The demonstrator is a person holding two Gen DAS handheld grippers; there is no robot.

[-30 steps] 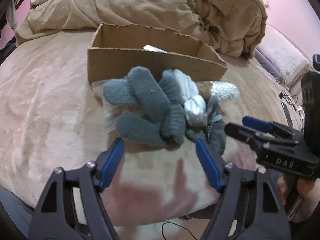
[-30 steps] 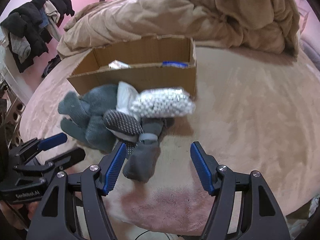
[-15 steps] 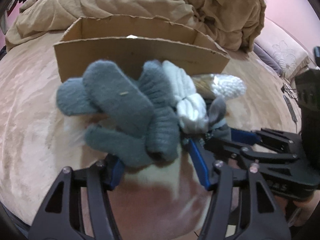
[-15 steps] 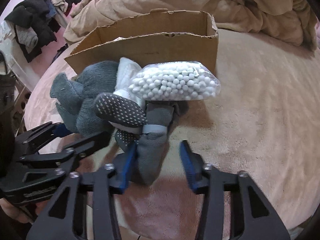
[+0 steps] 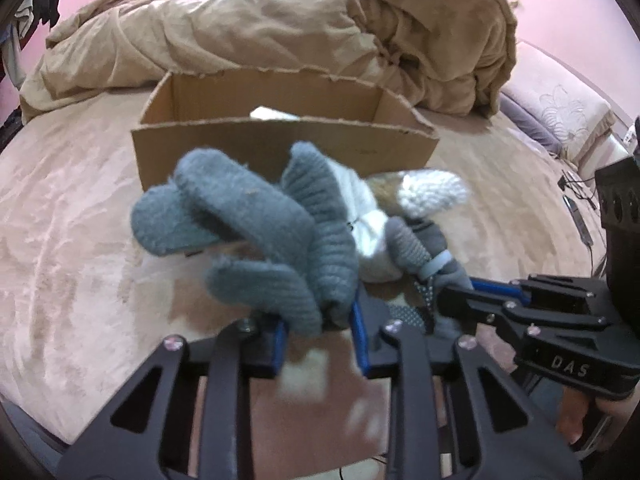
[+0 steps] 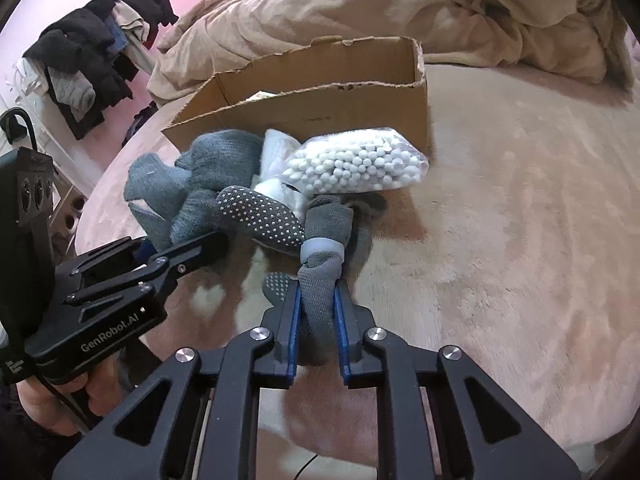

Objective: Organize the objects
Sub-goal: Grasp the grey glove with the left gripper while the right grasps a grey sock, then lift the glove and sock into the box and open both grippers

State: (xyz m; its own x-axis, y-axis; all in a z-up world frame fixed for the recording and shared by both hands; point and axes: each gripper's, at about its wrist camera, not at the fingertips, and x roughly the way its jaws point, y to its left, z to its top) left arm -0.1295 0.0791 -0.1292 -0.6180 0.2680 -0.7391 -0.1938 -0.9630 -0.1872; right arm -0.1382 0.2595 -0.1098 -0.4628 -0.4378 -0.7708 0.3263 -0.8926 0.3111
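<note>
A heap of soft things lies on the bed in front of an open cardboard box (image 5: 256,148) (image 6: 344,108). My left gripper (image 5: 318,326) is shut on fuzzy grey-blue socks (image 5: 248,216), lifted off the bed; they also show in the right wrist view (image 6: 208,184). My right gripper (image 6: 316,312) is shut on a grey sock bundle (image 6: 320,280) with a pale band and dotted soles. A white sock (image 5: 360,204) and a clear bag of white beads (image 6: 360,168) lie behind, against the box.
A rumpled tan duvet (image 5: 280,28) is piled behind the box. Dark clothes (image 6: 92,60) hang at the far left. A pale cushion (image 5: 560,112) and cables lie at the right. The bed's plush beige cover (image 6: 520,220) stretches to the right of the heap.
Both grippers moved forward into the heap and closed, the left on the fuzzy grey-blue socks, the right on the grey sock bundle. The left has raised its socks.
</note>
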